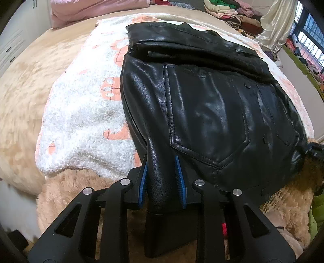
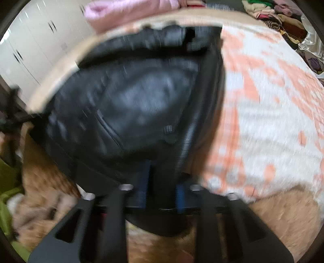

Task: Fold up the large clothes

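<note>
A black leather garment [image 1: 212, 113] lies part-folded on a white and orange fleece blanket [image 1: 85, 113], a stitched pocket facing up. My left gripper [image 1: 161, 161] is at its near left corner, blue pads pressed on a raised fold of the leather. The right wrist view is blurred. There the same garment [image 2: 131, 97] fills the middle, with the blanket [image 2: 263, 121] to its right. My right gripper [image 2: 162, 172] is shut on the garment's near edge beside a ribbed band, and the leather bunches between its pads.
A tan fuzzy bedcover [image 1: 20, 101] lies under the blanket and runs to the bed's near edge. A pink quilt [image 1: 91, 10] sits at the far end, a pile of clothes [image 1: 232, 12] beyond it. White wardrobe doors [image 2: 30, 50] stand on the left.
</note>
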